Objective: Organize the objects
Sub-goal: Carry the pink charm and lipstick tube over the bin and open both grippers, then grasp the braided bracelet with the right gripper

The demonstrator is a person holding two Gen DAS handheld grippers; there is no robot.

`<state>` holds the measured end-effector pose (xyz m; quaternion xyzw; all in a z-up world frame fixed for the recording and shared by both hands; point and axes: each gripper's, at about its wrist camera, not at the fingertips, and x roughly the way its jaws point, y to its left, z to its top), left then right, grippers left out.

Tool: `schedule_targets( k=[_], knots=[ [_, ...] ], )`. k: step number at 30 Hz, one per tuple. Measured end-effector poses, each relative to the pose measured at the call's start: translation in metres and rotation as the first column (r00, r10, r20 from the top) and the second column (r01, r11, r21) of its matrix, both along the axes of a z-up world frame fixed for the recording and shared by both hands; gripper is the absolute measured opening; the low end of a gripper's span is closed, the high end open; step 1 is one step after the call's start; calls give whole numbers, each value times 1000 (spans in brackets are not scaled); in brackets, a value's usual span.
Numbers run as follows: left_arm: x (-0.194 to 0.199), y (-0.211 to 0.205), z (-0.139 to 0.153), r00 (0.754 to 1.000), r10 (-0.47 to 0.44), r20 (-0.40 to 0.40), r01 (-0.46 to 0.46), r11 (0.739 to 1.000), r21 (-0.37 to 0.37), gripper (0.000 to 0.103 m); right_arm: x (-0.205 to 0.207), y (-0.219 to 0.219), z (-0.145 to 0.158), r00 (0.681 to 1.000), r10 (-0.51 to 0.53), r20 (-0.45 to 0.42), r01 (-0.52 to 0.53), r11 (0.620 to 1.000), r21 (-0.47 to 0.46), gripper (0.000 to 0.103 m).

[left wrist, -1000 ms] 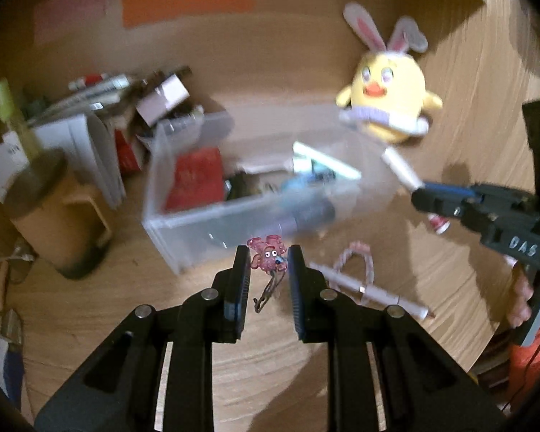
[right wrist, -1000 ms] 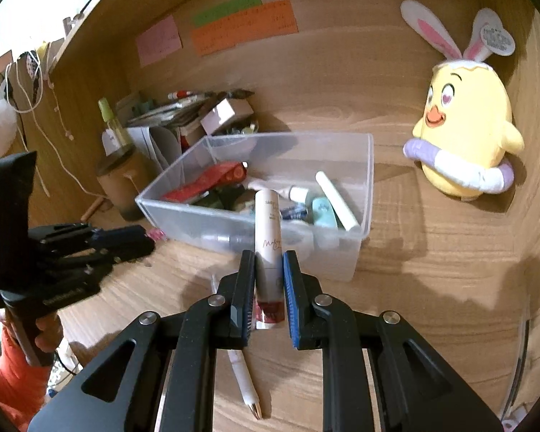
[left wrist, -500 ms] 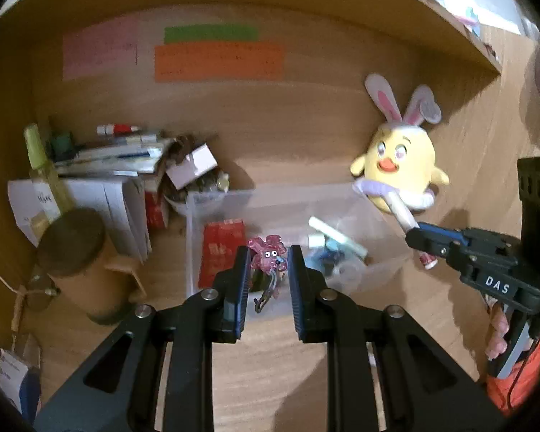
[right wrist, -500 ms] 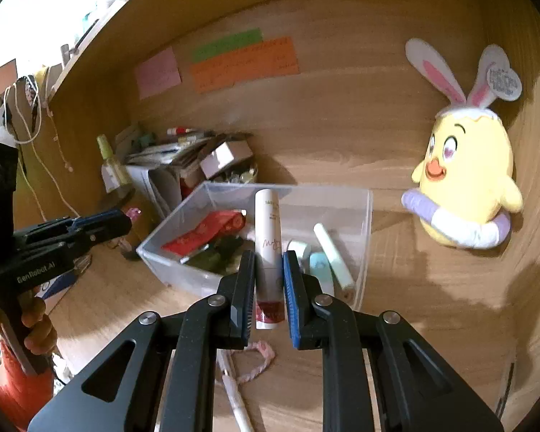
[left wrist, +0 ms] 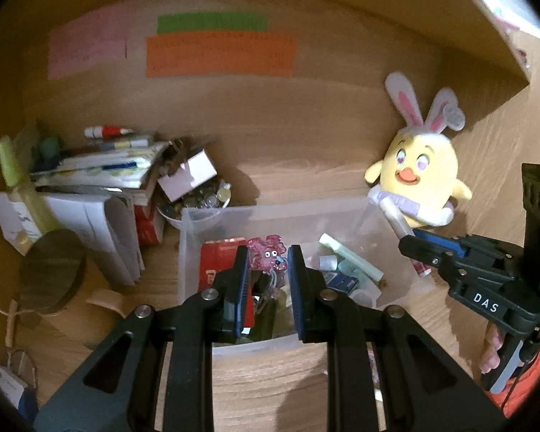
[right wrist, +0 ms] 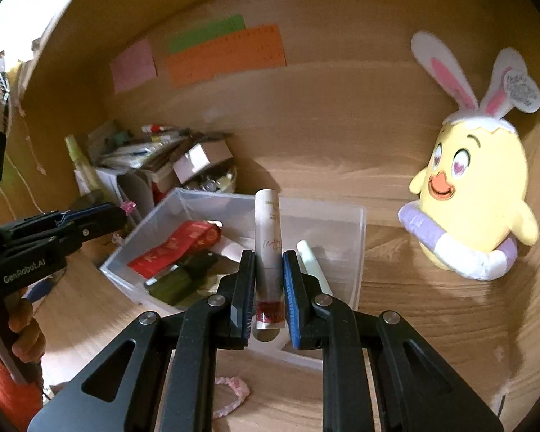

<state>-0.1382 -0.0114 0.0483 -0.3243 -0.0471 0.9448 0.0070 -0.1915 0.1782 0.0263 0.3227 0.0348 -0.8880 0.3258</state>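
Clear bin (left wrist: 270,212) open from above; paper stack (left wrist: 100,180) crowds left, plush chick (left wrist: 419,176) right.

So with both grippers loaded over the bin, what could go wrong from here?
The left gripper pinches the pink charm only at its tips, so it could slip out early. The right gripper holds the tube upright; dropped that way, it might bounce off the clear bin wall. Both grippers converge on one bin and could collide.
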Motion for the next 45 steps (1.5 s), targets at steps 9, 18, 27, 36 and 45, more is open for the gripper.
schedule_targets(
  k=[9,18,27,36,45],
  knots=[
    [-31,0,-38,994,-21,105,18,999,29,20,-23,-17,-35,998,-9,55,4,996,88,14],
    [-45,5,-62,986,-43,163,40,999,24,20,-25,-27,-48,999,-13,37,7,987,160,14],
    [-50,4,-65,982,-45,182,42,999,24,20,-23,-33,-47,1000,-15,2,14,980,198,15],
    [-33,11,-48,988,-53,142,53,999,7,33,-11,-21,-30,1000,-19,-12,21,988,154,31],
    [0,18,-31,995,-57,88,58,998,-7,57,20,3,-13,1000,-3,-28,6,994,110,32]
  ],
)
